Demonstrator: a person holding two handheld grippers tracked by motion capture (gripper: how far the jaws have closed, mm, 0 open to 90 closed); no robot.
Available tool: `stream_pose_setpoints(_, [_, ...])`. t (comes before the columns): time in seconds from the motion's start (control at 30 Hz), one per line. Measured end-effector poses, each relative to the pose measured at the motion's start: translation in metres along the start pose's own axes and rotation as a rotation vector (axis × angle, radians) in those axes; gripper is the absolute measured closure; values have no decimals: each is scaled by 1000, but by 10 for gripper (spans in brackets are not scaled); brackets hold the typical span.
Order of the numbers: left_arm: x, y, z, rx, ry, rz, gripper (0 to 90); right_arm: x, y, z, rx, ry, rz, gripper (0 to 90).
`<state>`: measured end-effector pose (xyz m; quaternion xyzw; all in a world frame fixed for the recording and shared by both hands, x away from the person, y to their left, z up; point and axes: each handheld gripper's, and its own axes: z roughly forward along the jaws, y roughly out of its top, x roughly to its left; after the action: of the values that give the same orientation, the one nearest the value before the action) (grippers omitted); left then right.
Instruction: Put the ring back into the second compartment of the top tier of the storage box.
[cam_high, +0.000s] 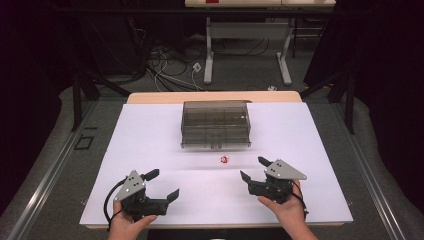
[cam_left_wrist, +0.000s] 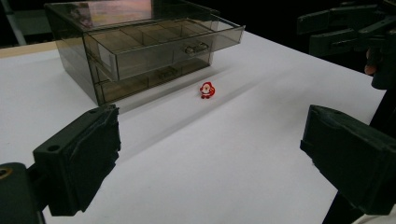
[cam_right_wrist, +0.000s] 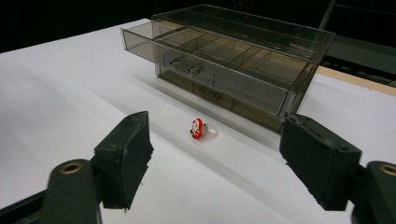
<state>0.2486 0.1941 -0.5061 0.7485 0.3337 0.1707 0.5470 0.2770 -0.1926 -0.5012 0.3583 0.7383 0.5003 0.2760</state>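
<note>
Small red-and-white Santa ring (cam_high: 223, 159) lying loose on the white desk (cam_high: 150, 150), just below centre of the high view, close in front of the smoky clear drawer box (cam_high: 216, 124) but apart from it. Top drawer (cam_right_wrist: 187, 51) pulled out, its divided compartments bare as far as visible, probably as the place meant for the ring; lower drawer pushed in. Right claw (cam_high: 252, 169) at lower right of the high view, jaws spread wide with nothing between them, aimed toward the ring, which sits centred between the two black jaws in the right gripper view (cam_right_wrist: 198, 129): likely lined up for a pick. Left claw (cam_high: 163, 184) at lower left, also spread and empty, held back, seemingly waiting. Desk covered by a plain white sheet with a faint crease running across it, a wooden edge showing at the far side. Beyond, dark surroundings, grey carpet, a tangle of cables and the legs of another table at upper centre.
</note>
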Motion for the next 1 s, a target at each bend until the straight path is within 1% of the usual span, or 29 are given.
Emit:
stream_pose_setpoints(0.13, [1,0,0,2,2,-3,45,1,5,6,1,4,-18,209])
stream_pose_setpoints(0.2, [1,0,0,4,2,-3,45,1,6,7,3,8,-20,209])
stream_pose_setpoints(0.27, [2,-1,0,8,4,2,43,2,9,14,9,17,-17,210])
stream_pose_setpoints(0.33, [2,-1,0,6,3,-3,42,3,11,16,17,23,-14,215])
stream_pose_setpoints(0.37, [2,-2,1,1,6,-7,37,4,12,21,17,39,-12,237])
stream_pose_setpoints(0.43, [2,-1,0,10,1,-5,31,5,12,26,20,50,-10,249])
stream_pose_setpoints(0.5, [3,-2,1,12,2,-1,26,7,12,32,37,67,-4,270])
stream_pose_setpoints(0.53, [3,-2,1,12,2,-1,25,7,12,32,37,67,-4,270])
stream_pose_setpoints(0.57, [3,-2,1,12,0,-9,25,8,12,36,47,70,3,279])
stream_pose_setpoints(0.63, [4,-2,1,16,1,-10,24,10,11,45,82,84,-2,302])
stream_pose_setpoints(0.67, [4,-2,1,16,1,-10,24,10,11,45,82,84,-2,302])
stream_pose_setpoints(0.7, [4,-3,2,11,4,-17,24,11,11,51,110,91,-3,312])
stream_pose_setpoints(0.77, [4,-3,1,10,4,-16,24,10,10,56,129,104,4,322])
stream_pose_setpoints(0.8, [4,-3,1,10,4,-16,24,10,10,56,129,104,4,322])
stream_pose_setpoints(0.83, [4,-3,1,10,3,-16,24,9,10,61,151,109,4,329])
stream_pose_setpoints(0.97, [4,-3,1,18,-3,-16,24,8,8,66,161,107,7,342])
stream_pose_setpoints(1.0, [4,-3,1,19,-3,-17,24,7,7,70,168,109,7,352])
